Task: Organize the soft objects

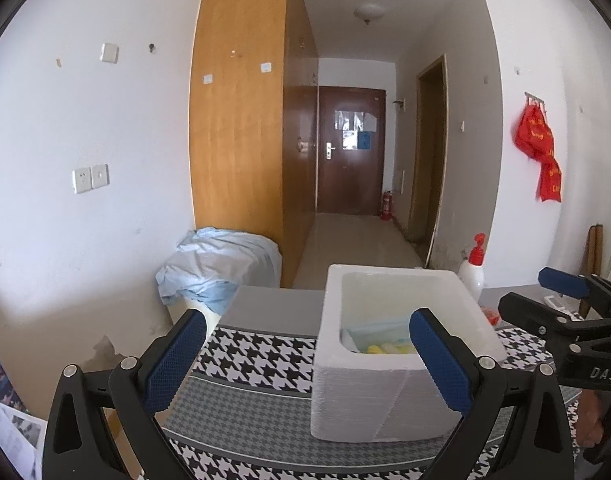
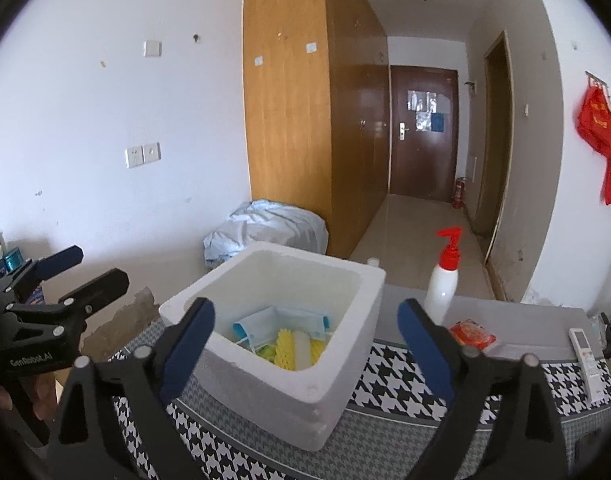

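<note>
Left tool: jaws wide apart, nothing between the blue pads; seen in the right wrist view at the left edge, also spread and empty.
Right tool: jaws wide apart, nothing gripped; seen in the left wrist view at the right edge, spread.
Foam box: white, open-topped, standing on the desk covered with a houndstooth cloth; just ahead of both tools, its near wall framed between the pads of each, not touched by either.
Face masks: light blue, lying inside the box against the far side of its floor, below and beyond the right tool's fingertips.
Yellow soft pieces: ridged, lying in the box in front of the masks, with a pale roll among them; partly hidden by the box wall in the left wrist view.
Pump bottle: white with red pump, upright on the desk, right of the box.
Red packet: flat on the desk, near the bottle's base.
Remote control: on the desk, near its right edge.
</note>
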{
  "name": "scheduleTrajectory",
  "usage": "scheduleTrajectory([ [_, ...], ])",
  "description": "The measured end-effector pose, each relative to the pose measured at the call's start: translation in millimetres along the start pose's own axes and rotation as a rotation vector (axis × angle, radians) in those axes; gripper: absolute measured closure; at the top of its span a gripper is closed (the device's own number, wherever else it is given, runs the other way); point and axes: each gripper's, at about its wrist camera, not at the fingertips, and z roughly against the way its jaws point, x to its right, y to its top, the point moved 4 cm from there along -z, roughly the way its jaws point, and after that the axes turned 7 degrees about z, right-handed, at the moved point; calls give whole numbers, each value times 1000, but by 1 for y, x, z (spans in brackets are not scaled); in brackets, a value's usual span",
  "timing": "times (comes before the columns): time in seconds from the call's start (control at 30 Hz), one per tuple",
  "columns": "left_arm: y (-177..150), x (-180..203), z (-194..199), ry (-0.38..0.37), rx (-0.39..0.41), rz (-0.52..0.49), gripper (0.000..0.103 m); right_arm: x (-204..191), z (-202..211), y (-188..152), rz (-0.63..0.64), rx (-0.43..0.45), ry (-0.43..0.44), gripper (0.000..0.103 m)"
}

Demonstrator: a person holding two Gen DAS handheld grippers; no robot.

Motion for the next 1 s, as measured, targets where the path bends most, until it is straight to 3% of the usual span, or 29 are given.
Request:
scheduleTrajectory([
  [1.0, -4, 51, 55, -80, 58, -47, 1, 18, 76, -20, -1, 92, -93, 4],
])
